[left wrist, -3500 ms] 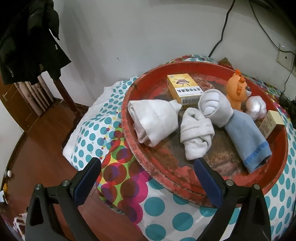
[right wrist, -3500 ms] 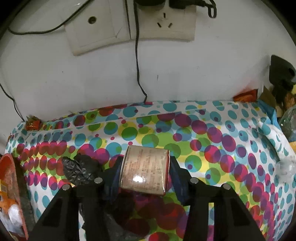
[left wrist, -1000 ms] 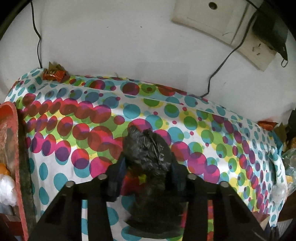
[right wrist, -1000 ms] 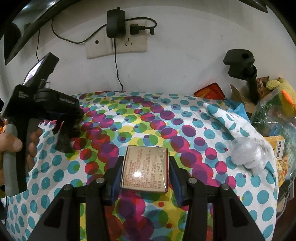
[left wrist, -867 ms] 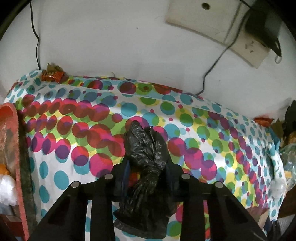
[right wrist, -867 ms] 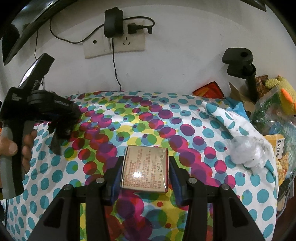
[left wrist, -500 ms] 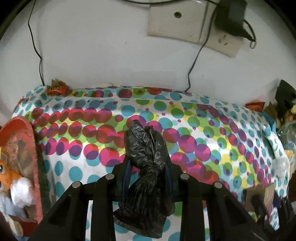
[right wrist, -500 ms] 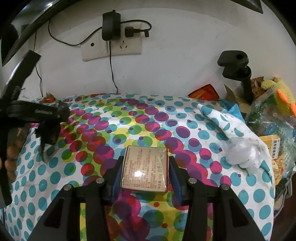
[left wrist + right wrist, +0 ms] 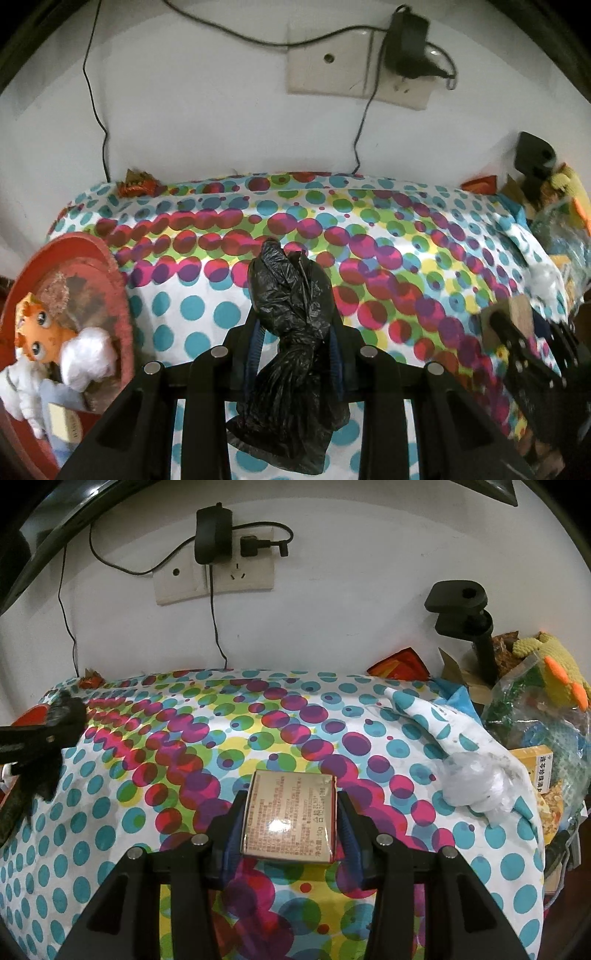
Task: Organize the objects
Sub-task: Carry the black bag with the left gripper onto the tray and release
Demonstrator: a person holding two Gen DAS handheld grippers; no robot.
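My left gripper [image 9: 293,332] is shut on a crumpled black plastic bag [image 9: 291,354] and holds it above the polka-dot cloth [image 9: 388,266]. The bag hangs down below the fingers. My right gripper [image 9: 290,819] is shut on a small tan box with printed text [image 9: 290,821], held above the same cloth [image 9: 184,775]. The right gripper with its box shows at the right edge of the left wrist view [image 9: 517,325]. The left gripper with the bag shows at the left edge of the right wrist view [image 9: 40,746].
A red round tray [image 9: 114,291] at the left holds an orange toy [image 9: 37,328], white wads and a small box. A white plastic wad [image 9: 476,782], a yellow box [image 9: 535,764], bags and a black clamp stand [image 9: 465,616] crowd the right. Wall sockets with cables are behind.
Both grippers have drawn back and apart over the cloth, each keeping its load. The left one has moved left, so the tray is in its view again.
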